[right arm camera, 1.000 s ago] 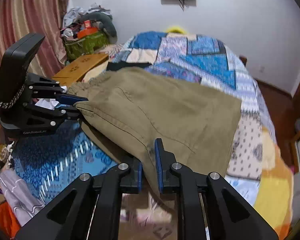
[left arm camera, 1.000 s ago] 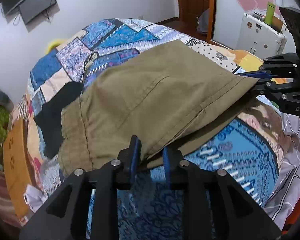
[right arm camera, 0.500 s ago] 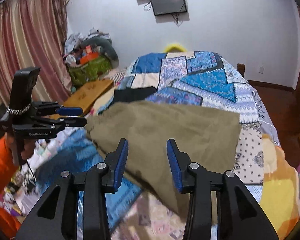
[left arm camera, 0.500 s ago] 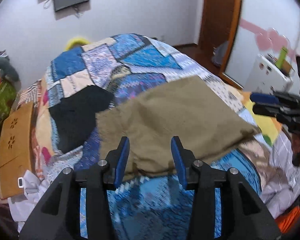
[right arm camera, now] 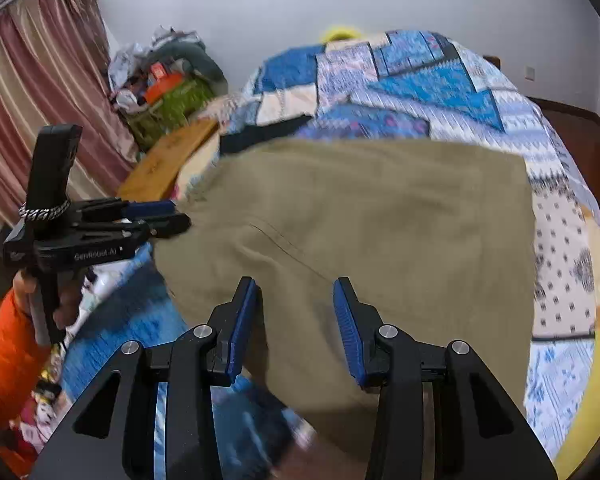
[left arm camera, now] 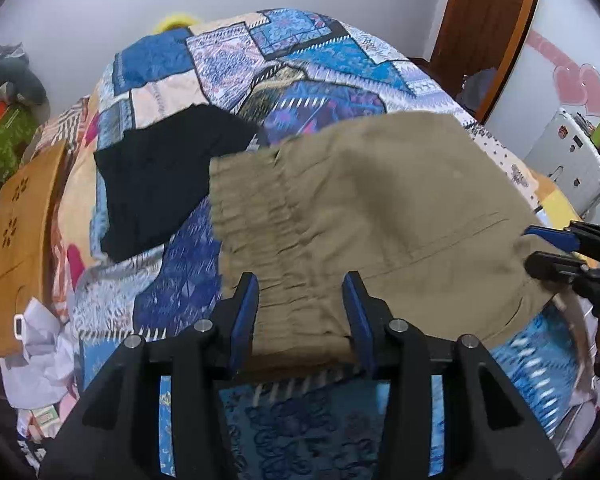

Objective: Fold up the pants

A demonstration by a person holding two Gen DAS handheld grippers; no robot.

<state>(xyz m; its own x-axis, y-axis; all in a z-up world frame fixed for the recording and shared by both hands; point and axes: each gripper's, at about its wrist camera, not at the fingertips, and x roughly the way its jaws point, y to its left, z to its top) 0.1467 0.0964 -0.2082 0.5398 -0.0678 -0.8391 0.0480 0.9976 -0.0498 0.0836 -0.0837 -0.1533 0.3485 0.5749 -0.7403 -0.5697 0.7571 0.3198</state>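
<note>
patchwork bed (left arm camera: 236,52) fills the room – the khaki pants (left arm camera: 380,216) lie folded flat on it, just beside a black garment (left arm camera: 160,184) on the waistband side. left tongs (left arm camera: 300,316) have just been opening, the pants' near edge between them but not pinched. right tongs (right arm camera: 296,320) – also just opened – stand apart over the cloth, gripping nothing.

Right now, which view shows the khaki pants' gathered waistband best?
The left wrist view: the waistband lies sharp with its gathers plain, just beyond the open left tool. In the right wrist view it is only a blurred far-left edge.
</note>
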